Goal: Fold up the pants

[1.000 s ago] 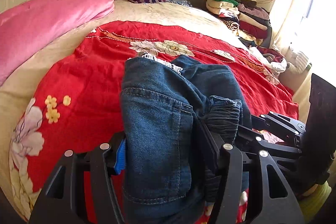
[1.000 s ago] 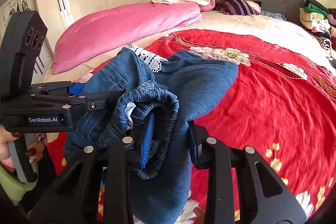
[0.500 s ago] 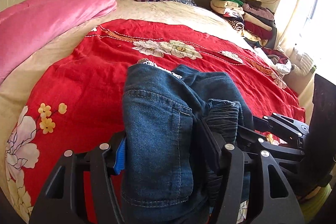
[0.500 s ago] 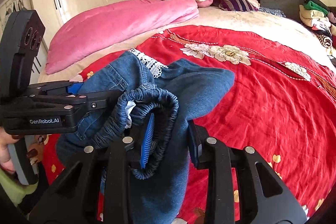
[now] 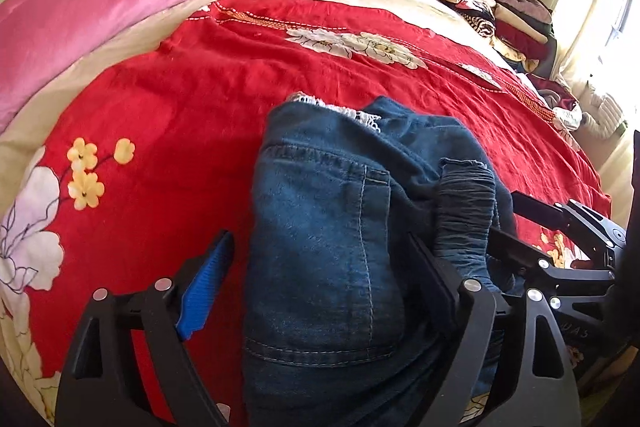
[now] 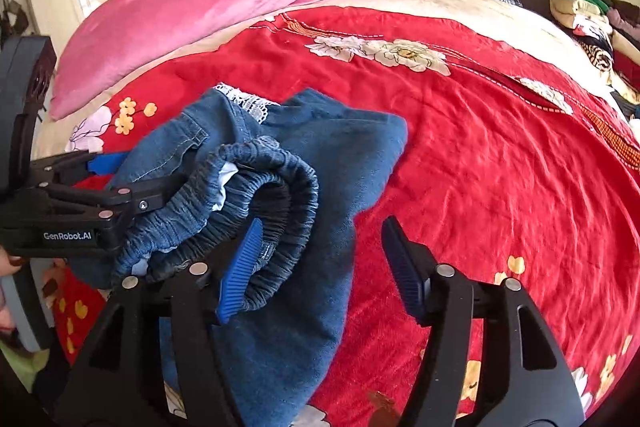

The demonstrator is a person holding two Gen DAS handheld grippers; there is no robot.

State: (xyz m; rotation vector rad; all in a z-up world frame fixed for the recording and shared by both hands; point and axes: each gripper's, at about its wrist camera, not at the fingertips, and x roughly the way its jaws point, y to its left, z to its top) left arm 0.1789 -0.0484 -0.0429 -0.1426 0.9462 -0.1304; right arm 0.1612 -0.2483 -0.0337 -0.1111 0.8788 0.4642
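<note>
While bunched on near part of red floral bedspread (image 5: 168, 95), blue denim pants (image 5: 328, 235) sit between both grippers. Left gripper (image 5: 320, 279) released, jaws spread, blue pad clear of denim on left side. Right gripper (image 6: 320, 259) released too, elastic waistband (image 6: 276, 187) draped over its left finger. Pink quilt (image 6: 200, 11) far left, folded clothes stack (image 5: 492, 7) far right.
</note>
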